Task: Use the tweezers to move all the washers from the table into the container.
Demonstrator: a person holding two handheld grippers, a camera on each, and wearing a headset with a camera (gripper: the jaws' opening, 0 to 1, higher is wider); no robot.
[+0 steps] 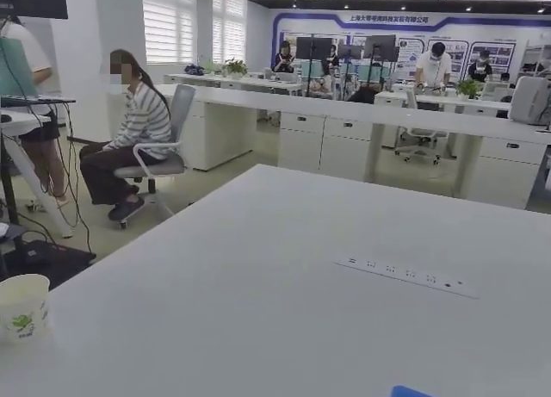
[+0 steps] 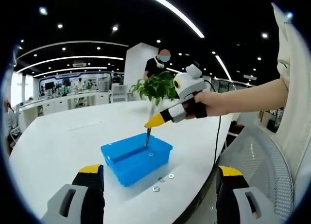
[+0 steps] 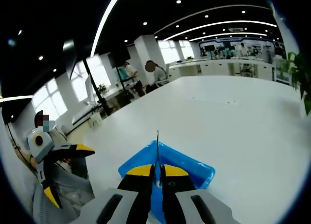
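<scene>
The right claw [image 3: 157, 169] is clenched on the tweezers [image 3: 157, 151], its yellow-tipped jaws pressed together around the thin metal shaft, which runs straight out ahead of them. In the left gripper view the tweezers point steeply down into the blue container [image 2: 138, 171], their tip low inside it and close to a washer [image 2: 151, 155] that lies on the container floor; whether the tip holds anything is too small to tell. The left claw [image 2: 159, 170] is released, its two jaws standing wide apart and grasping nothing, held back from the container. The container sits on the white surface [image 2: 73, 131] near its rounded edge. Three washers [image 2: 155, 188] lie on the surface just beside the container's near corner, close to one another. A green plant [image 2: 155, 88] stands behind the right claw. In the head view a paper cup [image 1: 23, 307] stands at the surface's left edge and a socket strip [image 1: 406, 276] is set flush into the top
</scene>
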